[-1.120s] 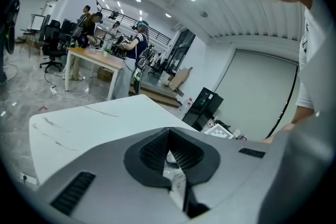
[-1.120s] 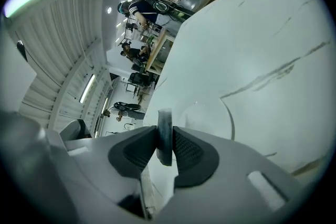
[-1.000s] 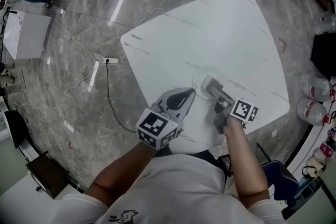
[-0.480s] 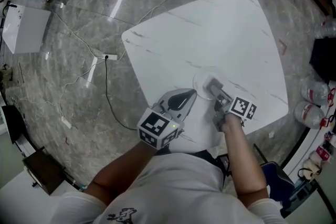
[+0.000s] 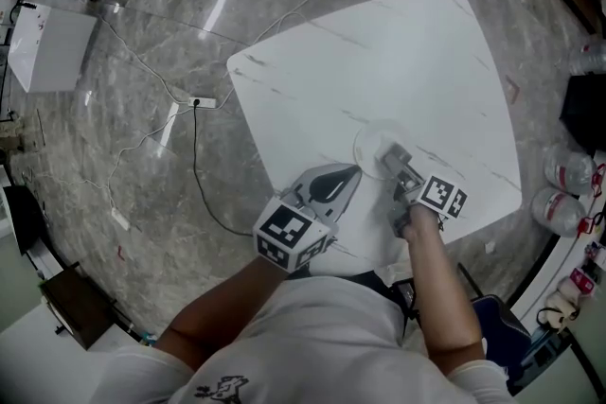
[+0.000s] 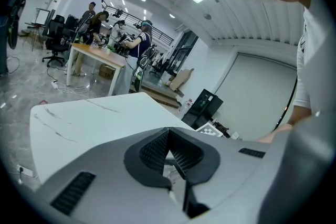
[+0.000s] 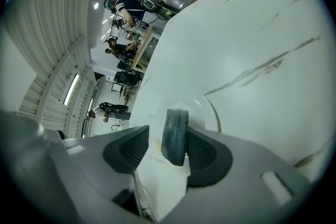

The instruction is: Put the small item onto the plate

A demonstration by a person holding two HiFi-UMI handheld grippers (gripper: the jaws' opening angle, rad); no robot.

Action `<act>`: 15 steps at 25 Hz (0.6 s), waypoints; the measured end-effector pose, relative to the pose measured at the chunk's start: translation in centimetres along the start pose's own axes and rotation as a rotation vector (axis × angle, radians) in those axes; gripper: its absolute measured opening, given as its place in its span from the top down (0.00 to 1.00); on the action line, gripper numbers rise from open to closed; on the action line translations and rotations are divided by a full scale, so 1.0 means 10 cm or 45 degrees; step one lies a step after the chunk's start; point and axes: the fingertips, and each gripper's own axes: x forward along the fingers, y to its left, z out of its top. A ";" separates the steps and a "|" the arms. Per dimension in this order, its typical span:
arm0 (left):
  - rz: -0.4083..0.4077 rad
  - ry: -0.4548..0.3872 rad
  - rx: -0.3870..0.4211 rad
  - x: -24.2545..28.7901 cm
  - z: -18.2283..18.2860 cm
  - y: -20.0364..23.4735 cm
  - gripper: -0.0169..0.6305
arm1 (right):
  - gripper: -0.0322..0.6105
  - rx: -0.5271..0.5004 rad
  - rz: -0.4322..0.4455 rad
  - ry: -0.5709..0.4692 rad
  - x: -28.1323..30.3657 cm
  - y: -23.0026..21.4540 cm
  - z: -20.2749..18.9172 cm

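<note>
And there it goes: the jaws of the right hand-held gripper (image 7: 169, 132) have just been opening, and they now stand spread. The small dark blue-grey oblong block (image 7: 175, 145) is between them, up on its narrow edge. It leans against the right pad, with a clear gap to the left pad, so nothing is pinching it now.

From the head view, those jaw tips sit over the clear round plate (image 5: 364, 145), near the close edge of the white marble-veined table (image 5: 398, 61). The plate's rim curves just beyond the block in the right gripper view. Whether the block's lower end actually rests on the glass I can't tell, because the jaws cover that spot.

That looks to me like the release, the last real step of the job (with one small worry). A block propped against a pad could tip or get dragged when the gripper backs off, so a straight, gentle withdrawal seems wise.

The left hand-held gripper (image 6: 169, 134) hovers just to the left of the plate, its pads pressed together on nothing.
</note>
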 end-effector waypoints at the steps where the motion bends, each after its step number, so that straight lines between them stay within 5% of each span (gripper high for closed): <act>1: -0.003 0.001 0.001 -0.01 0.00 -0.01 0.96 | 0.65 -0.001 0.002 -0.003 0.00 0.01 0.00; 6: -0.009 0.003 0.005 -0.06 -0.03 -0.08 0.96 | 0.57 -0.006 -0.022 -0.002 -0.01 0.03 -0.04; 15: -0.011 -0.009 0.014 -0.23 -0.04 -0.14 0.96 | 0.48 -0.227 -0.305 0.079 -0.01 -0.08 -0.13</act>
